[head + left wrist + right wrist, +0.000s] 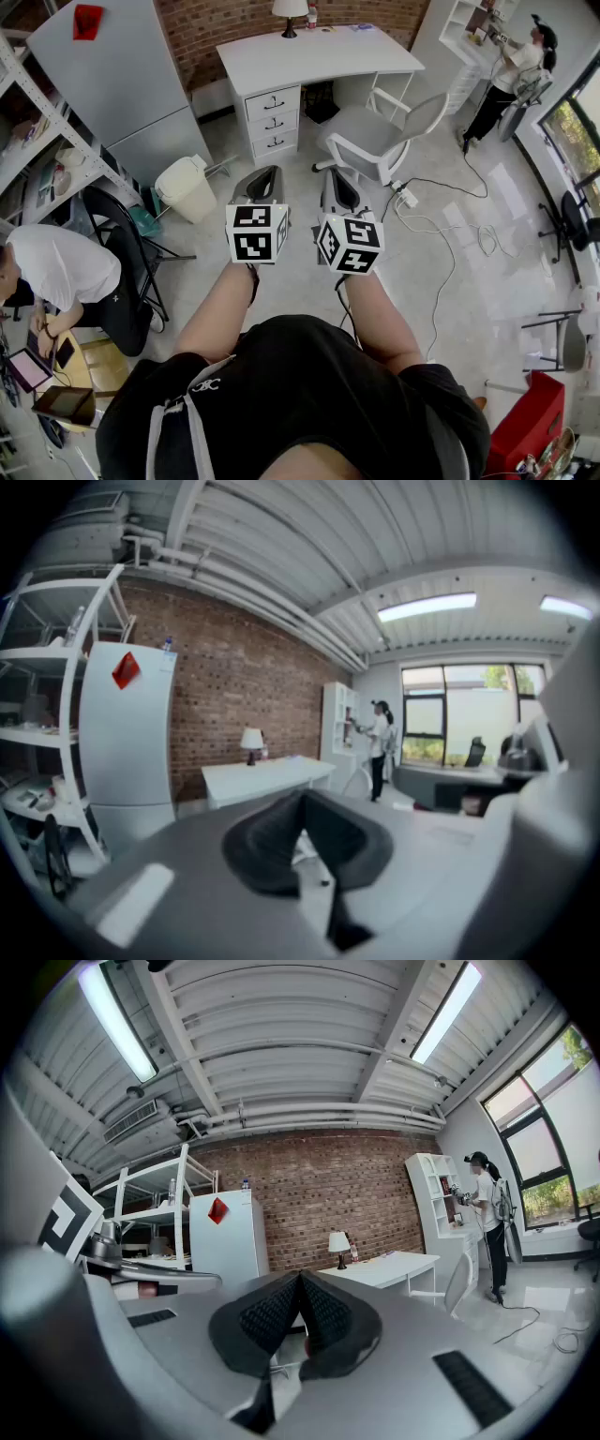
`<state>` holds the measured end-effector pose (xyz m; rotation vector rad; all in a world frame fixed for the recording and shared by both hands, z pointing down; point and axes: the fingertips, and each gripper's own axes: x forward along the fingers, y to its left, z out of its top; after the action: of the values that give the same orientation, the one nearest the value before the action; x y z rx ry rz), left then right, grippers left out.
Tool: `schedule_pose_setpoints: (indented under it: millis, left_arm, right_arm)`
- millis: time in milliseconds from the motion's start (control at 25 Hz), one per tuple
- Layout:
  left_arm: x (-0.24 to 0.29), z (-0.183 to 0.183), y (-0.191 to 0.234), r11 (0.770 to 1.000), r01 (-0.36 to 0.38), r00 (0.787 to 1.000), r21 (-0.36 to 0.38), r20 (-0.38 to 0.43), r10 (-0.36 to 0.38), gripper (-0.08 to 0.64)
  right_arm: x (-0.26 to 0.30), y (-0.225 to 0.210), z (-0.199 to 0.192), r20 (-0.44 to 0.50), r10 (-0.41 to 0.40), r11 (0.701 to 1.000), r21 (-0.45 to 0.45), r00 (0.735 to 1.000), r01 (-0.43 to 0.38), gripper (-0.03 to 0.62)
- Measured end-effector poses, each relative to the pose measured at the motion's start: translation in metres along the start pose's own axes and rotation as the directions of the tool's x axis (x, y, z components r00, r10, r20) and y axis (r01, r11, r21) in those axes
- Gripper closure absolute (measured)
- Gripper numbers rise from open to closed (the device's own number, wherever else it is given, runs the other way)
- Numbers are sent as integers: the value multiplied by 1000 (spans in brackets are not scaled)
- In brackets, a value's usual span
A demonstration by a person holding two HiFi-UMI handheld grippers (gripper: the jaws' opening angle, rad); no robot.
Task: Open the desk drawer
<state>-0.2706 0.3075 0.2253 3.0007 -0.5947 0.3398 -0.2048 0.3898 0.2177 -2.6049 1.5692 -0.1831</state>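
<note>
A white desk [309, 58] stands against the brick wall, far ahead of me. Its three drawers [273, 120] sit stacked on its left side, each with a dark handle, all closed. Both grippers are held side by side in front of my chest, well short of the desk. My left gripper [263, 181] is shut, jaws pressed together with nothing between them. My right gripper [338, 186] is shut and empty too. The desk [267, 777] shows small in the left gripper view, and the desk [389, 1267] appears beyond the jaws in the right gripper view.
A white swivel chair [380, 139] stands before the desk, cables [441, 220] trailing on the floor to its right. A white bin [187, 187] and a grey fridge [122, 80] are at left. A seated person [66, 272] is near left; another person [511, 70] stands at shelves far right.
</note>
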Motion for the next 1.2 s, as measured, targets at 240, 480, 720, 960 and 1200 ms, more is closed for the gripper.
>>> schedule_pose_setpoints:
  millis: [240,480,720,960,1200]
  left_arm:
    - [13,0,-16,1000,-3,1000,8,-10,3,560]
    - [24,-2,-33,1000,-6,1000,8,-15,6,560]
    - [40,-5,-63,1000,-16,1000,-4,-10,16,560]
    - [50,-18,-81,1000,-21,999,-23,-34,20,560]
    - [61,-13,-83,1000,-26,999,-16,-21,25,560]
  right_arm:
    - [2,-21,1,15,7,1000,28,1000,-7,594]
    - [-2,-41,-7,-8,18,1000,18,1000,-18,594]
    - [-9,-75,-13,-28,27,1000,11,999,-26,594]
    - [-15,-95,-20,-47,32,999,-6,998,-33,594]
    - [-11,-104,-18,-42,38,999,-16,998,-39,594]
